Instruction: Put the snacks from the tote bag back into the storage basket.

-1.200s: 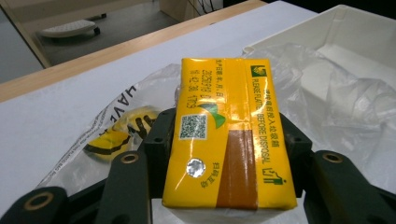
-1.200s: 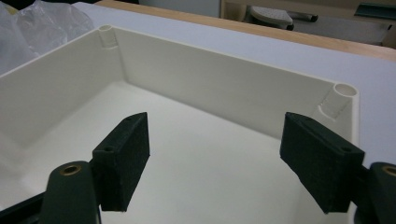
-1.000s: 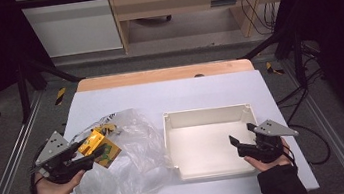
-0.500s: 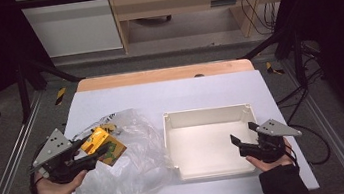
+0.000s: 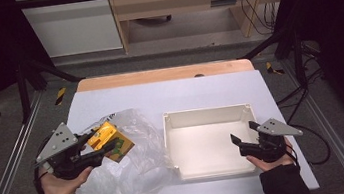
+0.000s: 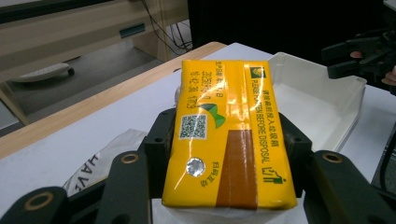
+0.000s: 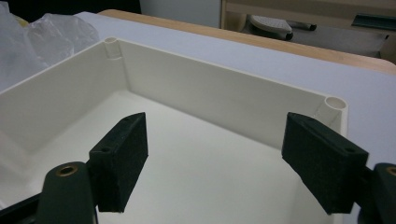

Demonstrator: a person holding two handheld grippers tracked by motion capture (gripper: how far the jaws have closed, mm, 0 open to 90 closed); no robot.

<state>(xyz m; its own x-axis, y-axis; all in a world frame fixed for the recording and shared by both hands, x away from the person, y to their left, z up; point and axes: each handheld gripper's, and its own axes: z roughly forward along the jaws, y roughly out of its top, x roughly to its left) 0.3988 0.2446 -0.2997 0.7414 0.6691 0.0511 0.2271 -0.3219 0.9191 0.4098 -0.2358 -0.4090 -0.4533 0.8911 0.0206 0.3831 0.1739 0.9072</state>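
The left claw (image 5: 96,144), at the left of the high view, is pinching a yellow carton (image 6: 226,135) between its jaws, holding it above a crumpled clear plastic bag (image 5: 130,175) that is lying on the desk (image 5: 209,89). In the left gripper view the carton is sitting lengthwise between the pads, its glossy printed face turned up and its far end pointing toward the white tray (image 6: 322,100) at the upper right of the frame. The right claw (image 5: 245,135) is hovering over the tray's near right corner with its jaws spread and nothing between them.

The carton's film looks slick, so it could be slipping out of the pinch if the hand tilts on the way across. A fold of bag could also be dragging along underneath, and the waiting right claw is crowding part of the tray where the carton might land.
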